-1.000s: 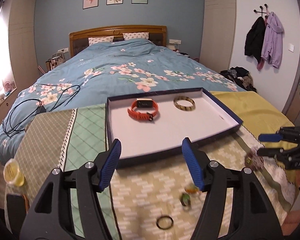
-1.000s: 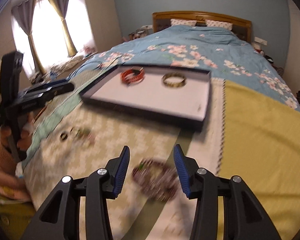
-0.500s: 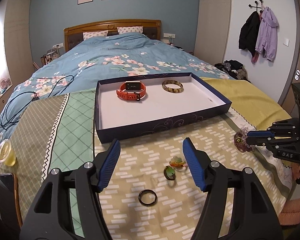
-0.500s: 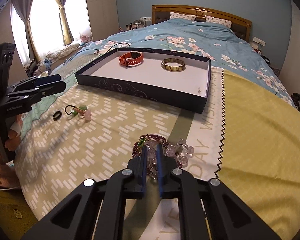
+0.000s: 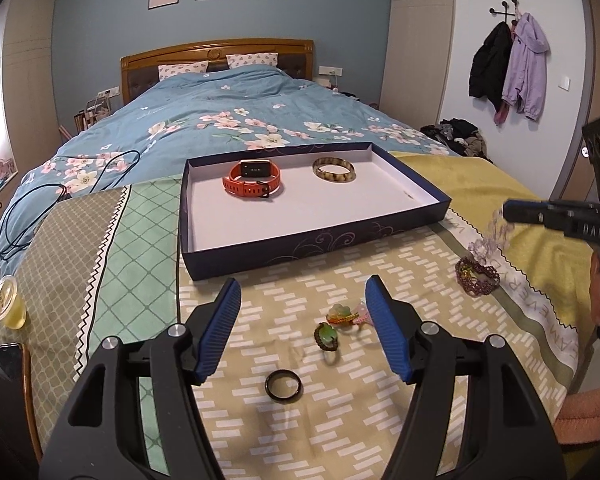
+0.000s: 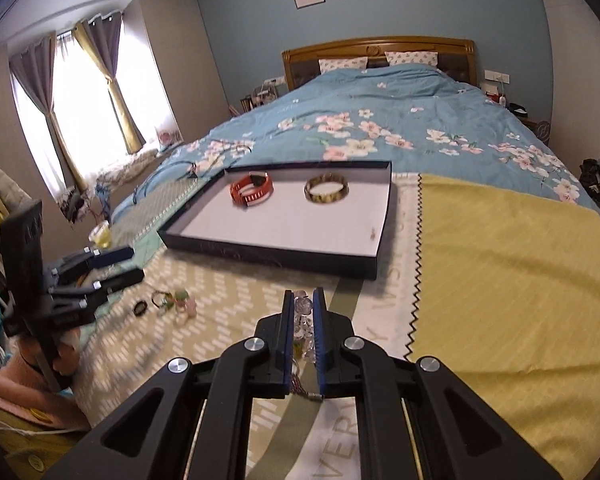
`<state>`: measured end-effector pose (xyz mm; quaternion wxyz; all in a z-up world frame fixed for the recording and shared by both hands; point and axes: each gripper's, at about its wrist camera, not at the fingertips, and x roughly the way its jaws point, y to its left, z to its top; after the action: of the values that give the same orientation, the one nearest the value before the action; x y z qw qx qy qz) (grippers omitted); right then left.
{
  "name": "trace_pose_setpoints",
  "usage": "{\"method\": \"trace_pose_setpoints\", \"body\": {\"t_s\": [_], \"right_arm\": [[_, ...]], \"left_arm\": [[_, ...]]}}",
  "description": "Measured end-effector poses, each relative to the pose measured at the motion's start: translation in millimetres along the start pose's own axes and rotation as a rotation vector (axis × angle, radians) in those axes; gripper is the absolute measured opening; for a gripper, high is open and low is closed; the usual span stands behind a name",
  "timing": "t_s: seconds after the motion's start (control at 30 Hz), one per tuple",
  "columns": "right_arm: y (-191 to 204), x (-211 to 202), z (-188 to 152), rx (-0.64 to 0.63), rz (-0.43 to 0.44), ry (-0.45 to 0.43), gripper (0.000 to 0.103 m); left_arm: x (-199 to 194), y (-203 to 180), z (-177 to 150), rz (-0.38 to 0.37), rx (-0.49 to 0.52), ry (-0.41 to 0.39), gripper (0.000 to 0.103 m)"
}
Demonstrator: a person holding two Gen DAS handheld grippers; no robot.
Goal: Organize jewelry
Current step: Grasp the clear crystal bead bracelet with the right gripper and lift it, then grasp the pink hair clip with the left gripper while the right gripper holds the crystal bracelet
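Clamping a clear crystal-bead bracelet between nearly closed blue pads — right gripper gripping it, beads showing in the narrow gap; in the left view, dangling pale and blurred below the same gripper's tip, clear of the cloth; lying just beneath on the patterned bedspread, a purple beaded bracelet, untouched.

Hovering with jaws spread and nothing between them — left gripper, over a small cluster on the spread: black ring nearest the camera, green-stone ring beyond it, a green and pink charm piece touching the right pad's inner edge or just behind it, hard to tell which.

Sitting further back on the bed, a shallow dark-blue tray with a white floor; resting inside at its far end, apart from each other, an orange watch and a brown bangle.

Standing off at the left edge, a yellow drink cup.
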<state>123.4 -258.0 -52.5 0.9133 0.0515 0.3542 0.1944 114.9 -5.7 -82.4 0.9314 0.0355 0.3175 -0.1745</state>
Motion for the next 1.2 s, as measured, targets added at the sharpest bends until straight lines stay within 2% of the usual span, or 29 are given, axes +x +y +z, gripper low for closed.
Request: {"method": "trace_pose_setpoints", "body": {"t_s": [0.33, 0.63, 0.73, 0.97, 1.07, 1.2], "right_arm": [[4.6, -6.4, 13.4, 0.013, 0.046, -0.054, 0.008], [16.9, 10.1, 13.7, 0.009, 0.109, -0.03, 0.008], [21.7, 15.4, 11.3, 0.009, 0.126, -0.02, 0.008], [28.7, 26.6, 10.4, 0.008, 0.154, 0.003, 0.008], [28.8, 30.1, 8.9, 0.015, 0.162, 0.01, 0.008], [28.1, 32.5, 7.1, 0.023, 0.173, 0.018, 0.008]], "left_arm": [[-1.6, -10.5, -12.5, -0.03, 0.052, 0.03, 0.063], [7.2, -16.3, -12.9, -0.048, 0.086, 0.061, 0.058], [7.8, -17.7, -11.2, -0.075, 0.089, 0.059, 0.057], [13.7, -27.8, -9.1, -0.106, 0.13, 0.074, 0.044], [23.7, -34.4, -9.8, -0.117, 0.159, 0.115, 0.036], [39.9, -33.4, -8.4, -0.132, 0.148, 0.181, 0.026]]}}
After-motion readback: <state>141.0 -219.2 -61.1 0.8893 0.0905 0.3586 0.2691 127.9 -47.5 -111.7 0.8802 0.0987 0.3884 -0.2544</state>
